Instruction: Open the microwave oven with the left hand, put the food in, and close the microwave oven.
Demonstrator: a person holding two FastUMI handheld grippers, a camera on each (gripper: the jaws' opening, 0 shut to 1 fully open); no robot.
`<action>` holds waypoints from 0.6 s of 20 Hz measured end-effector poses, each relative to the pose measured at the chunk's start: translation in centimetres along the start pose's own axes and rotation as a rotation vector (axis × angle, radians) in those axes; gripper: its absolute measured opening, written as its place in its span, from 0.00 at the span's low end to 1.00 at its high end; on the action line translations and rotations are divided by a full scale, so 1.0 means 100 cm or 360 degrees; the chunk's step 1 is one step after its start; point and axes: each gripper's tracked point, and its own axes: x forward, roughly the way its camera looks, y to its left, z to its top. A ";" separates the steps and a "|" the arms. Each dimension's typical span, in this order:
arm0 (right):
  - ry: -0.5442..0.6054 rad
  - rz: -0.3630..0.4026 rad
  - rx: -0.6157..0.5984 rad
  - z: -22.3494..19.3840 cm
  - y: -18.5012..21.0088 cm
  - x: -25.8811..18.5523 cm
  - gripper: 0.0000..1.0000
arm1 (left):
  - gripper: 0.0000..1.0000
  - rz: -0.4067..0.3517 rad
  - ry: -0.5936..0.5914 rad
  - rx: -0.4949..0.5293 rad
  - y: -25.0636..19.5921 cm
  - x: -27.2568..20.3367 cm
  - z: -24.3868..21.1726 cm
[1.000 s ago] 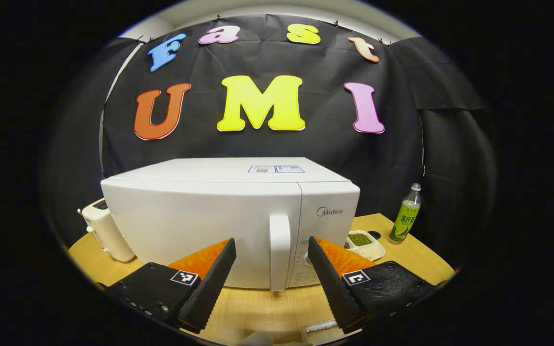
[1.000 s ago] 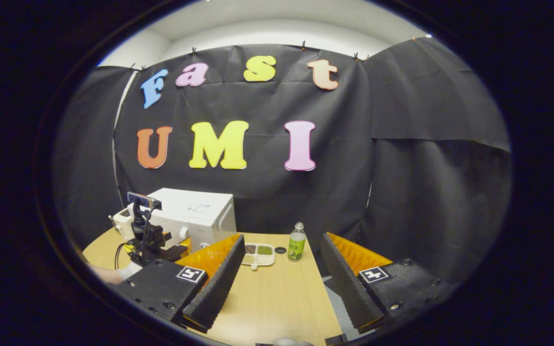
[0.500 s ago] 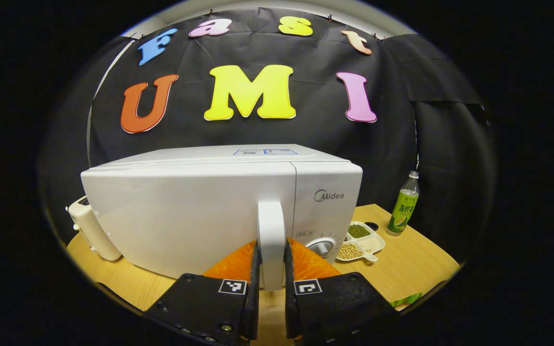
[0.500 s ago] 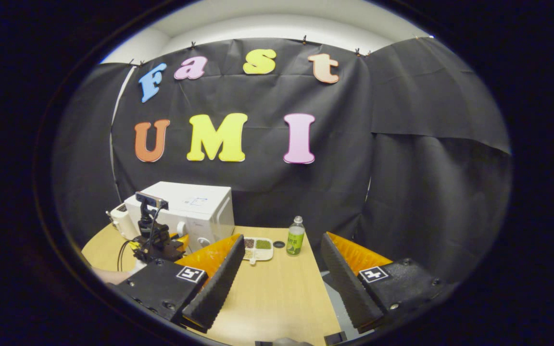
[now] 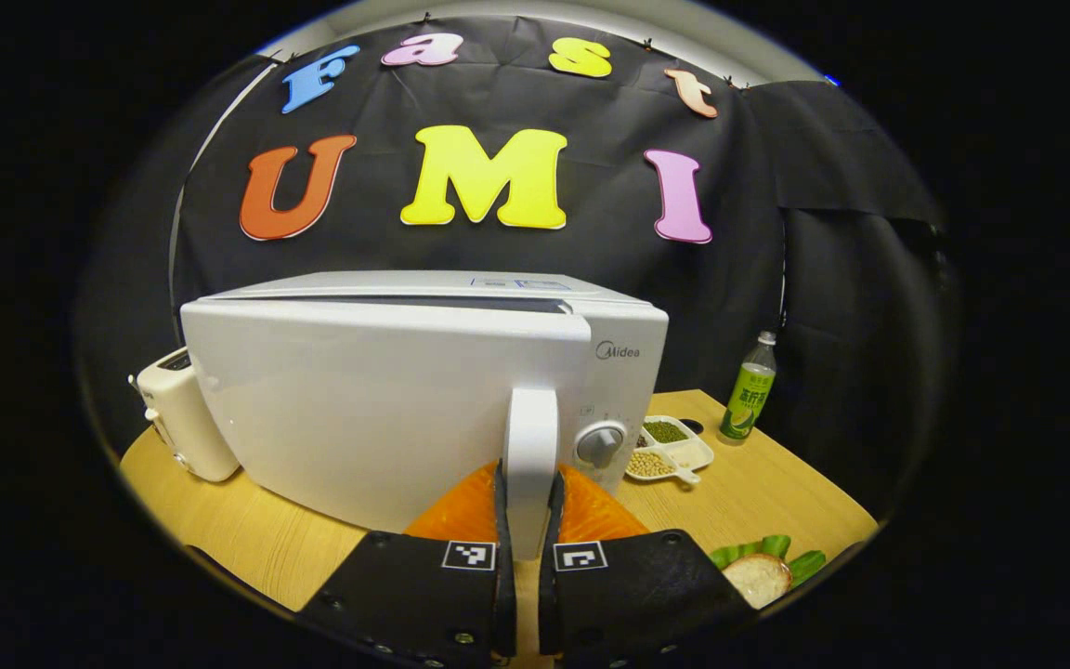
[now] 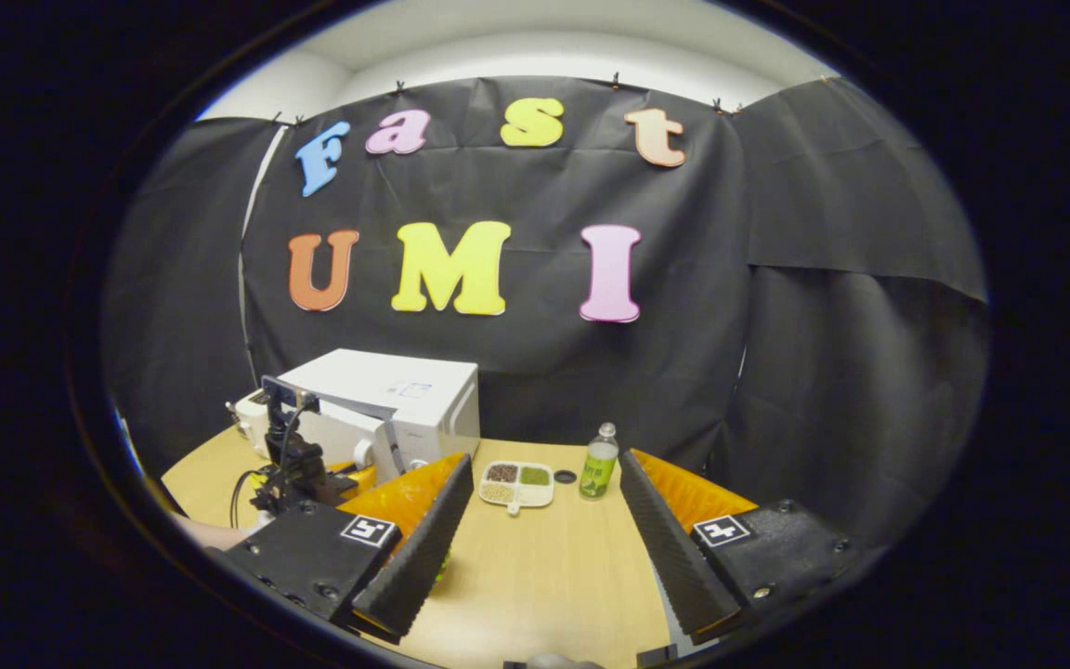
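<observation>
My left hand-held gripper (image 5: 526,520) is clamped on the door handle (image 5: 532,446) of the microwave oven (image 5: 386,390) on the tabletop (image 5: 776,492) — the door stands slightly ajar — so next I must swing it wide, while my right hand-held gripper (image 6: 544,548) waits spread apart.

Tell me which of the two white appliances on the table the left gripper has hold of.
The microwave oven: the left gripper is shut on its door handle. The small toaster beside it stands untouched.

The wooden table (image 6: 554,567) carries a microwave (image 5: 358,390), toaster (image 5: 177,413), divided dish (image 6: 516,485), bottle (image 6: 600,462) and food (image 5: 763,571).
</observation>
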 end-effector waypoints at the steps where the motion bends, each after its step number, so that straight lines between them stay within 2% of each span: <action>1: 0.0010 0.0021 0.0004 -0.003 0.005 0.001 0.95 | 0.08 -0.0008 0.0016 -0.0011 0.002 -0.013 -0.005; 2: 0.0016 0.0050 0.0011 -0.005 0.010 0.001 1.00 | 0.10 -0.0015 0.0006 -0.0007 0.005 -0.023 -0.006; 3: 0.0024 0.0075 0.0015 -0.008 0.016 0.002 0.94 | 0.10 -0.0018 0.0020 0.0017 0.009 -0.034 -0.010; 7: 0.0023 0.0150 -0.0008 -0.012 0.031 -0.003 0.95 | 0.15 0.0036 0.0046 0.0009 0.030 -0.079 -0.022; 9: 0.0012 0.0182 0.0003 -0.013 0.036 -0.007 0.95 | 0.23 0.0073 0.0036 -0.0035 0.039 -0.097 -0.025; 11: 0.0014 0.0211 0.0035 -0.017 0.040 -0.008 0.94 | 0.24 0.0149 0.0022 -0.0018 0.055 -0.116 -0.025; 12: 0.0015 0.0220 0.0046 -0.018 0.041 -0.010 0.94 | 0.31 0.0180 0.0022 -0.0013 0.064 -0.121 -0.025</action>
